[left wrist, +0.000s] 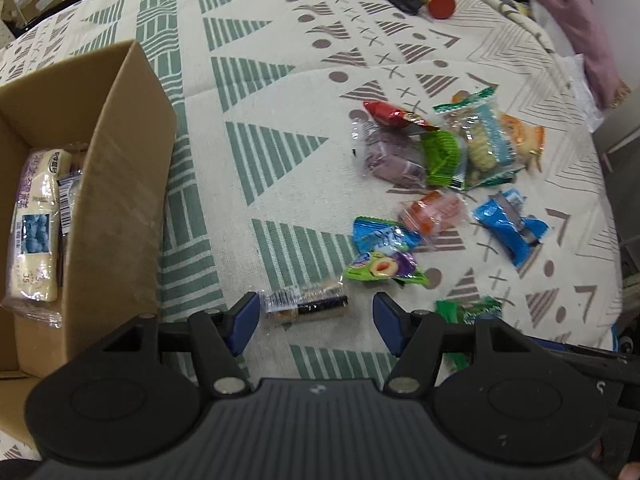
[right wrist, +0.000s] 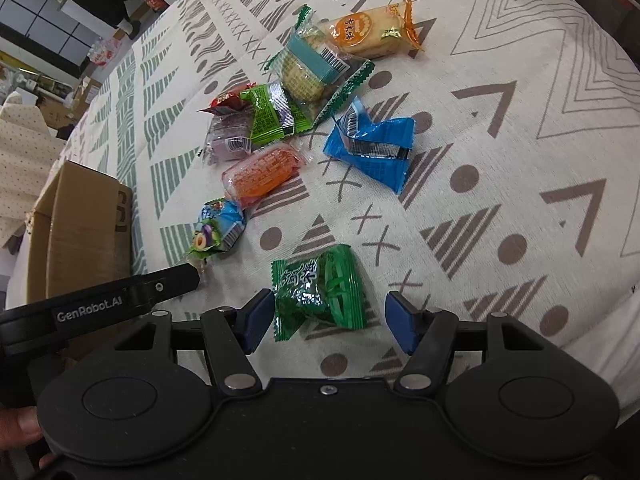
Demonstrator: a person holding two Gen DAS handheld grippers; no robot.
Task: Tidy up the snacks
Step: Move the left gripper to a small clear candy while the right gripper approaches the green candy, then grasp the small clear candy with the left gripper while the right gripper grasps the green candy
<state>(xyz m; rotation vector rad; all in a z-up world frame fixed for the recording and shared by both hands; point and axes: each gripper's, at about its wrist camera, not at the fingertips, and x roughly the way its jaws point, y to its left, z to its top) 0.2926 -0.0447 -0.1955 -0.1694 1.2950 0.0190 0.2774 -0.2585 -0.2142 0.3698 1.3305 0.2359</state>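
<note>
My left gripper [left wrist: 314, 322] is open just above the cloth, and a small clear-wrapped brown snack [left wrist: 306, 304] lies between its blue fingertips, nearer the left one. The cardboard box [left wrist: 120, 184] stands to its left and holds a pale cake packet [left wrist: 36, 224]. My right gripper [right wrist: 330, 320] is open around a dark green snack packet [right wrist: 320, 292], which lies flat on the cloth. Further out lie several wrapped snacks: a blue packet [right wrist: 370, 146], an orange one [right wrist: 260, 172], a cracker pack [right wrist: 312, 70] and a green plum candy [left wrist: 382, 266].
A patterned cloth [left wrist: 280, 100] covers the table. Keys and a red round object [left wrist: 442, 6] lie at the far side. The left gripper's black body [right wrist: 100, 296] reaches into the right wrist view beside the box [right wrist: 84, 232]. The table edge drops off at the right.
</note>
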